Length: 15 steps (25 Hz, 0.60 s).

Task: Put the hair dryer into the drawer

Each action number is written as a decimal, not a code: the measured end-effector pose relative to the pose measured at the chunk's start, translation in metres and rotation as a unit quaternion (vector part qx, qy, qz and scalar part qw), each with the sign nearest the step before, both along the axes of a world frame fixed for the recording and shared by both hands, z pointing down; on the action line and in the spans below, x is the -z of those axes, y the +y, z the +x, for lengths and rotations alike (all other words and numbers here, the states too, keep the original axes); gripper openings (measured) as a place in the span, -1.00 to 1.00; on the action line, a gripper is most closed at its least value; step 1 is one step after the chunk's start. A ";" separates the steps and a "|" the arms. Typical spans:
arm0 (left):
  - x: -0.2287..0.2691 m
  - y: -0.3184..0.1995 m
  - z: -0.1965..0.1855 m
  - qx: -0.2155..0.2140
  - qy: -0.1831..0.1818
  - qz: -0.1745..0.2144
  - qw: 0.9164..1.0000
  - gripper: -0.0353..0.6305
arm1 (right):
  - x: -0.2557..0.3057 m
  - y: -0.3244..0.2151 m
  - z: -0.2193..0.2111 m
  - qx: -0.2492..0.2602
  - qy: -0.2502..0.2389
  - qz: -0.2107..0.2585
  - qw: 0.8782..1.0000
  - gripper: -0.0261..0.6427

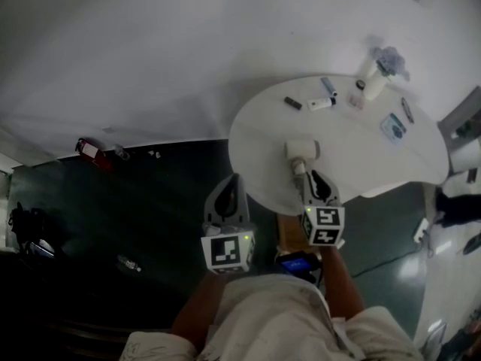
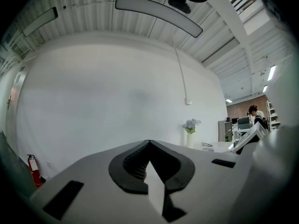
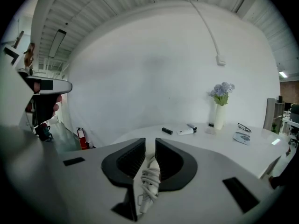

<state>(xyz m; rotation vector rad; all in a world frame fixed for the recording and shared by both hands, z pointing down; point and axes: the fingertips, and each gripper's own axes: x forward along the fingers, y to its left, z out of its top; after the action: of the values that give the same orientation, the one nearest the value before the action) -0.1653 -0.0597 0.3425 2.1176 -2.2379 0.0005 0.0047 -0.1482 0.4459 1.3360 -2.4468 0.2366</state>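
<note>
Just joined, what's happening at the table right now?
The person's right gripper is at the white hair dryer on the round white table, jaws slightly apart with its cord-wrapped handle in the gap, apparently not clamped. The left gripper hangs beside the table, jaws shut and empty. No drawer is in view.

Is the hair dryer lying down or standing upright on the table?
Lying down. The hair dryer lies flat on the table, its handle stretched toward the right gripper, between its parted jaws.
</note>
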 end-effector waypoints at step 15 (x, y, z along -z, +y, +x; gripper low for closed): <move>-0.006 0.010 -0.007 0.013 0.003 -0.006 1.000 -0.89 | -0.061 -0.018 -0.013 0.017 0.052 -0.092 0.994 -0.25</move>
<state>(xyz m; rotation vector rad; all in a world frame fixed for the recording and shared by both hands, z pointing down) -0.1722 -0.0502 0.3484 2.0797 -2.2569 0.0070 -0.0080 -0.1664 0.5069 1.1971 -2.2977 0.3644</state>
